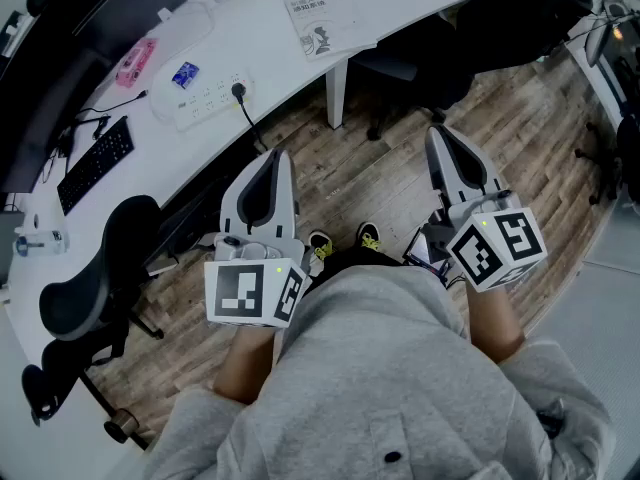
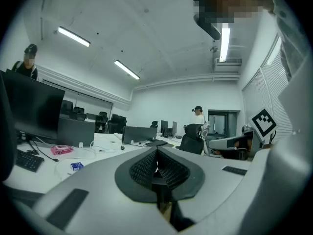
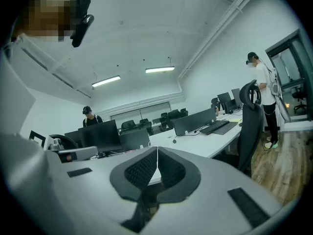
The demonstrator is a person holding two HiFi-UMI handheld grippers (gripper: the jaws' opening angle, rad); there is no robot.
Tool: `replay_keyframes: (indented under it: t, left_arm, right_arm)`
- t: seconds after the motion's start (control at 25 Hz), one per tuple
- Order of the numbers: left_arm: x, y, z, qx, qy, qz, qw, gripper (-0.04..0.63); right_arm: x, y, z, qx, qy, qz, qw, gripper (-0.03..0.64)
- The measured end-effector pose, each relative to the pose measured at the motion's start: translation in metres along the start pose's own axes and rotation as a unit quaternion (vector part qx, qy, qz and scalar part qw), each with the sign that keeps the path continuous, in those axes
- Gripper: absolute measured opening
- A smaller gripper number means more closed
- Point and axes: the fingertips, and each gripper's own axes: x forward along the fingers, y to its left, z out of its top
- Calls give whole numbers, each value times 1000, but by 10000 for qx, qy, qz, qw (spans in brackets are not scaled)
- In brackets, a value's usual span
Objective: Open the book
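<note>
Closest to us is our grey sweatshirt [image 1: 390, 368], and just past it we hold a gripper in each hand above the wooden floor [image 1: 380, 178]. The left gripper [image 1: 274, 158] has its jaws clenched together with nothing between them. The right gripper [image 1: 441, 136] is clamped empty in the same way, and both point forward toward the tabletop [image 1: 270, 58]. Between the two, lower down, our shoes [image 1: 368, 236] stand on the floor. Beyond the jaws comes the curved edge of the white tabletop, with a white power strip [image 1: 205, 100] near that edge. A small blue packet [image 1: 186, 75] lies just behind the strip, and a pink item [image 1: 135, 63] lies further left. The book [image 1: 325, 23] lies flat on the tabletop, cover up and closed, past the power strip and well apart from both grippers.
</note>
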Motion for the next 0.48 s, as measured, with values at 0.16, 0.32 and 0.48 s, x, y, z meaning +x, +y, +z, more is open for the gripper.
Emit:
replay_keyframes:
  t: [0.16, 0.32, 0.48]
  left_arm:
    - [-7, 9, 3, -18, -42, 8, 10000, 12]
    - [-11, 16, 4, -24, -82, -74, 9999, 12]
    - [-16, 26, 7, -41, -139, -128, 9998, 12]
  right_arm:
    - [4, 12, -4, -88, 37, 26, 10000, 28]
    - [8, 23, -8, -170, 98, -2, 9998, 28]
    - [14, 37, -8, -196, 93, 18, 9998, 28]
